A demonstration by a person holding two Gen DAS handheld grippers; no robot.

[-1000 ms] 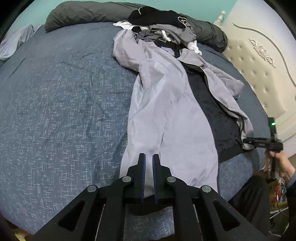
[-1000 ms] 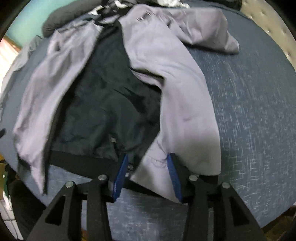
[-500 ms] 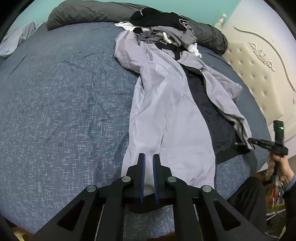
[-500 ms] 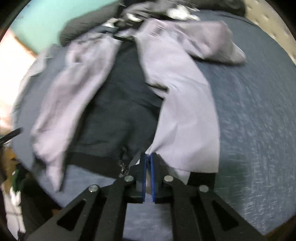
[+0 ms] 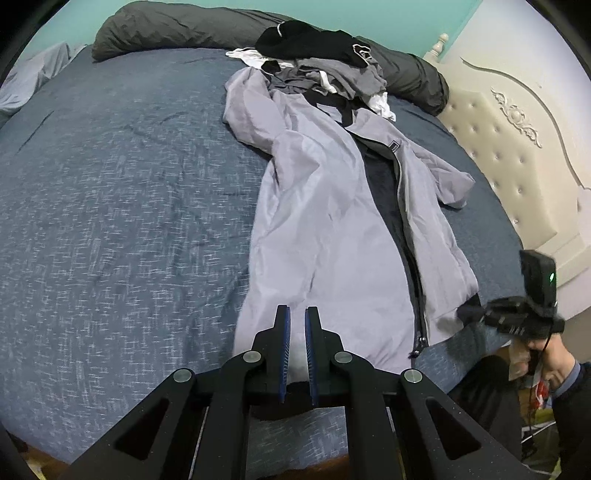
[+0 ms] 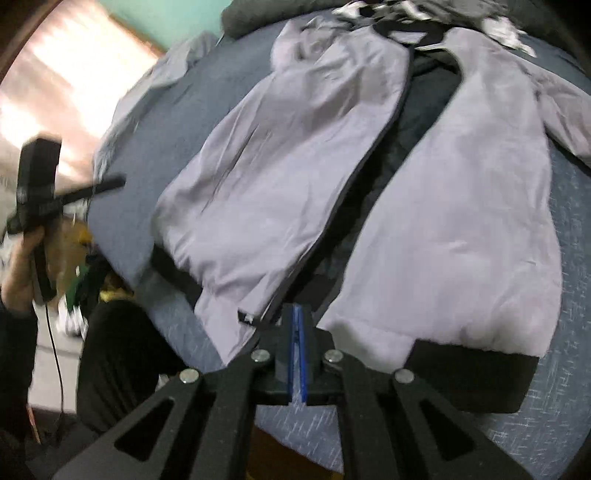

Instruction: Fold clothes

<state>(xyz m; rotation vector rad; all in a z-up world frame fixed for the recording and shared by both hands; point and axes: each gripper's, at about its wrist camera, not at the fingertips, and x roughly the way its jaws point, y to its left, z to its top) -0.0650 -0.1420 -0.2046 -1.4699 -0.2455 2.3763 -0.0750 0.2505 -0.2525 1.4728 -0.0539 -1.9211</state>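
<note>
A light grey jacket with a black lining and black hem band lies open lengthwise on the blue bed. My left gripper is shut on the jacket's hem at its near left corner. My right gripper is shut on the black hem band of the jacket by the zip, between the two front panels. The right gripper also shows in the left wrist view, at the jacket's right hem corner. The left gripper shows in the right wrist view, at the left.
A pile of dark, grey and white clothes lies past the jacket's collar. A dark rolled duvet runs along the far edge. A cream tufted headboard stands to the right. The bed's edge is just below both grippers.
My right gripper closed on the hem, then drew it outward, spreading the right front panel flat. The left gripper has kept its hold on the left hem corner.
</note>
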